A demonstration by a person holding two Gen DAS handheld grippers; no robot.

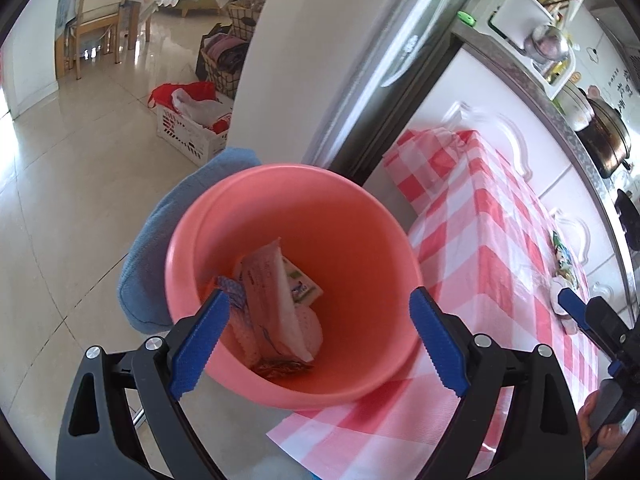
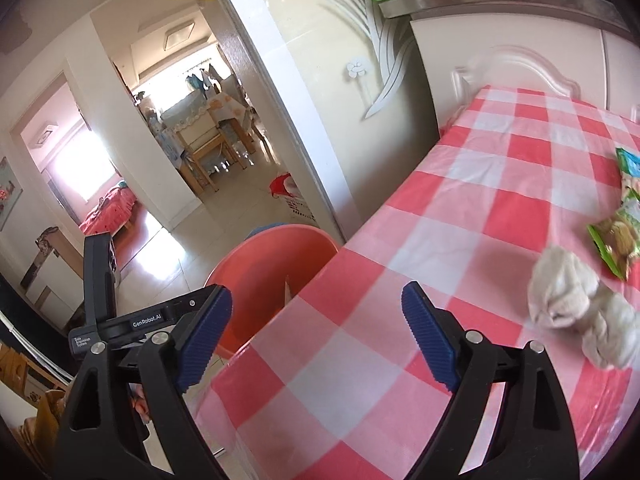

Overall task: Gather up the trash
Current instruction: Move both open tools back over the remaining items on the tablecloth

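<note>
You had both grippers empty at this moment. Your left gripper (image 1: 316, 340) hung over the pink bin (image 1: 360, 216) with its jaws spread wide and nothing between them, and your right gripper (image 2: 316, 336) stood just as wide over the checked tablecloth (image 2: 480, 184), also bare.

The bin sat on the floor just beside the table edge, and it already held several soft packets (image 1: 272, 292) lying loose at the bottom.

What remained was on the table. In the right wrist view, a crumpled tissue wad (image 2: 576, 312) lay at about 3 o'clock from your right gripper, near but apart from it. 2 green snack wrappers (image 2: 616, 240) lay just beyond the wad, toward 2 o'clock (the upper one ran out of view at the edge).

The wad looked very light and soft, so I judged it would crush down rather than resist. You would have done best to take it across its pinched middle, where the twist was narrowest, and to close the jaws fully so it did not slip out.

The wrappers looked thin, glossy and nearly flat, likely slippery against the plastic cloth. A raised crinkled edge seemed the better hold than pressing down on the flat face.
</note>
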